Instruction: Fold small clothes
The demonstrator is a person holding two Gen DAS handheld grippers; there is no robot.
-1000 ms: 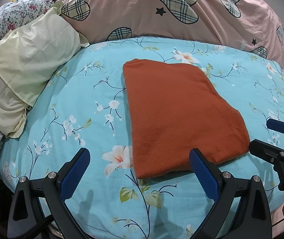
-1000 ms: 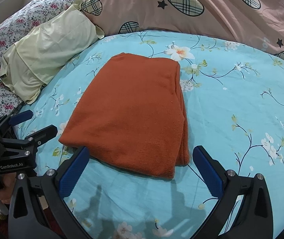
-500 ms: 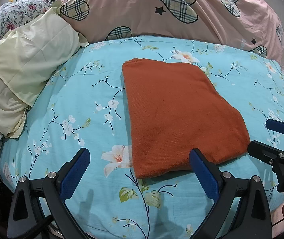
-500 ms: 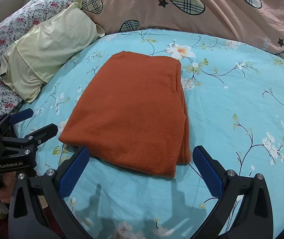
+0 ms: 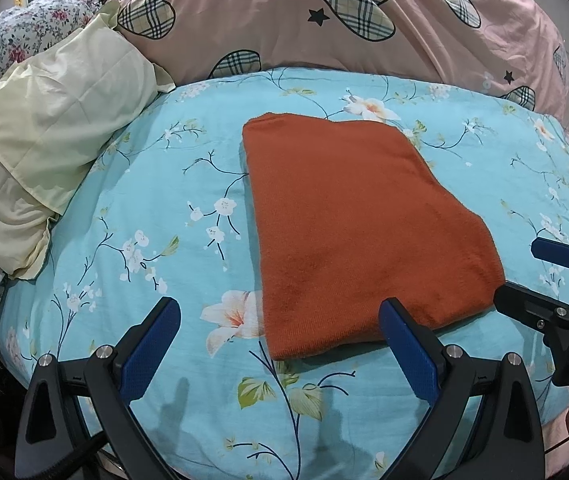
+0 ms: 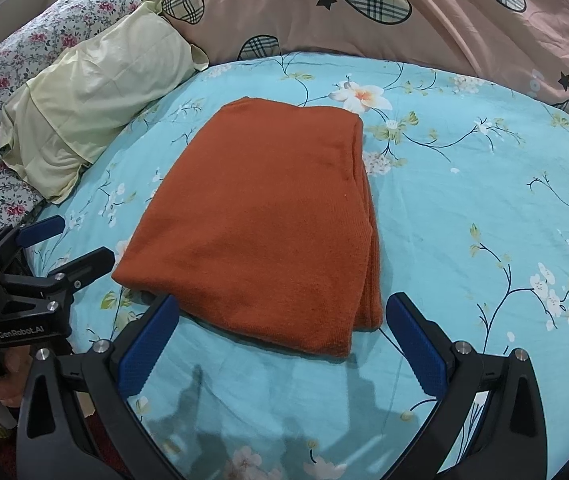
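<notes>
A folded rust-orange garment (image 5: 360, 224) lies flat on the light blue floral bedspread (image 5: 156, 208); it also shows in the right wrist view (image 6: 268, 224), with stacked layers along its right edge. My left gripper (image 5: 280, 328) is open and empty, just in front of the garment's near edge. My right gripper (image 6: 282, 326) is open and empty, its jaws wide either side of the garment's near edge. The right gripper shows at the right edge of the left wrist view (image 5: 540, 280). The left gripper shows at the left of the right wrist view (image 6: 64, 244).
A pale yellow pillow (image 5: 40, 152) lies at the left. A pink pillow with plaid hearts (image 5: 344, 20) runs along the back. A floral quilt (image 6: 16, 60) lies behind the yellow pillow. The bed's near edge is just below the grippers.
Both grippers stay open and almost still. The views shift only slightly; the garment has not moved.
</notes>
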